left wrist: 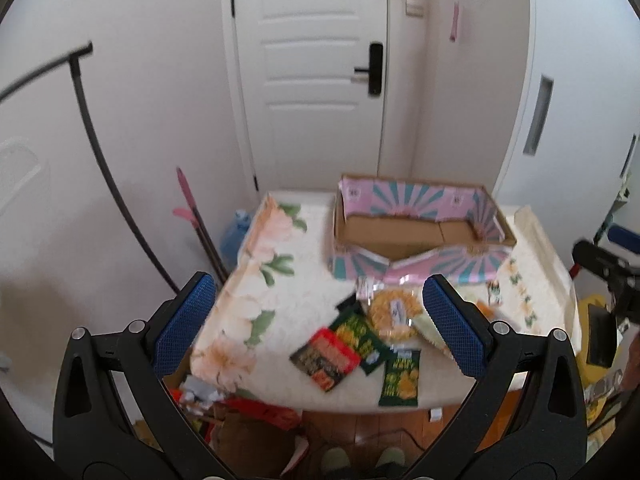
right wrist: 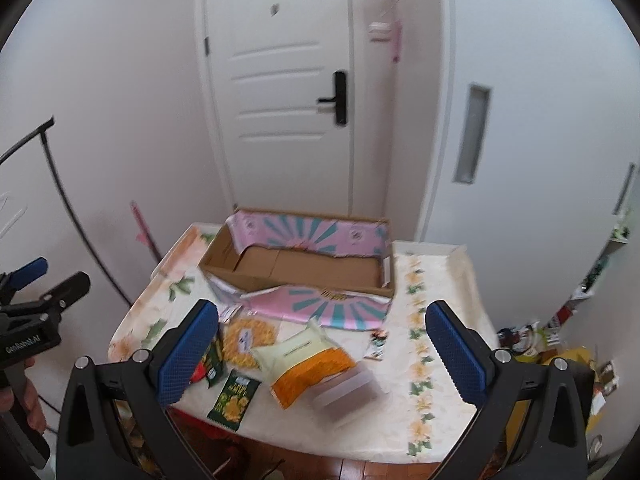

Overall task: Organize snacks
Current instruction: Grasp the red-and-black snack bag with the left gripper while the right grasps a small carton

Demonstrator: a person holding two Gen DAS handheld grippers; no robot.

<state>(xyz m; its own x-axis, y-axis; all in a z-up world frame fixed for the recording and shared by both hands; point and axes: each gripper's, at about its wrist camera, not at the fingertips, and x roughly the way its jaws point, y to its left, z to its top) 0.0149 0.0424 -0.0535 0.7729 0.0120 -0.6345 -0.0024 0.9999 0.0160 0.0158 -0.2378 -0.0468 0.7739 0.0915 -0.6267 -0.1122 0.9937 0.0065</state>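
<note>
Snack packets (left wrist: 360, 344) lie clustered just in front of the cardboard box (left wrist: 416, 232). The left gripper (left wrist: 320, 320) hangs wide open, above and nearer than the box.

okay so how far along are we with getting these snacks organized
Nothing looks done: the cardboard box holds no snacks. Nothing is in hand either; the left hand-held gripper and right hand-held gripper are both open above the table. Left: the whole pile, including the green packets, red packet, round yellow bag and orange bag.
</note>
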